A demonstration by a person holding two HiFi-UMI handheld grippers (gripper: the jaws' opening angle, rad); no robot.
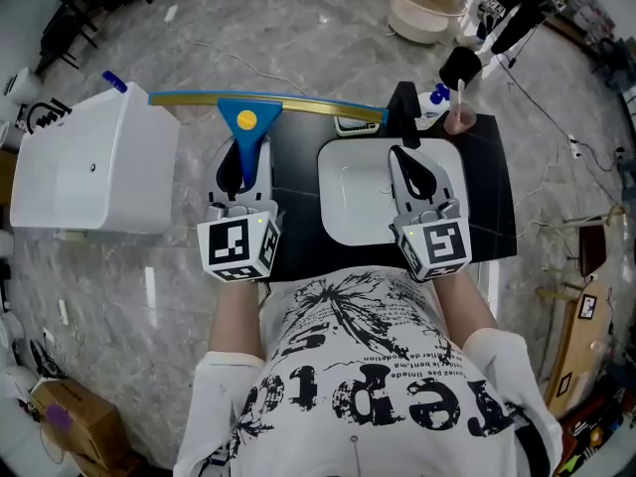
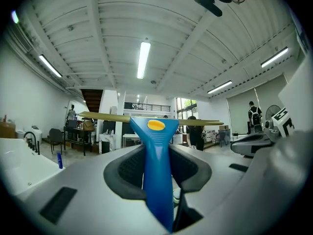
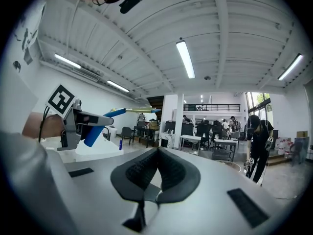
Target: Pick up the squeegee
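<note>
The squeegee (image 1: 245,119) has a blue handle with a yellow button and a long yellow blade running crosswise. My left gripper (image 1: 241,157) is shut on that handle and holds it lifted and level, above the left end of the black table (image 1: 487,202). In the left gripper view the squeegee (image 2: 156,151) stands clamped between both dark pads of the left gripper (image 2: 157,173). My right gripper (image 1: 401,155) hovers over a white basin (image 1: 348,202). Its pads meet with nothing between them in the right gripper view (image 3: 157,155), where the held squeegee (image 3: 100,123) shows at the left.
A large white tub (image 1: 94,162) stands left of the table. At the table's far edge are a black bottle (image 1: 402,107), a pink glass (image 1: 460,119) and a spray bottle. A beige round basin (image 1: 422,8) sits on the floor beyond. People and desks fill the room behind.
</note>
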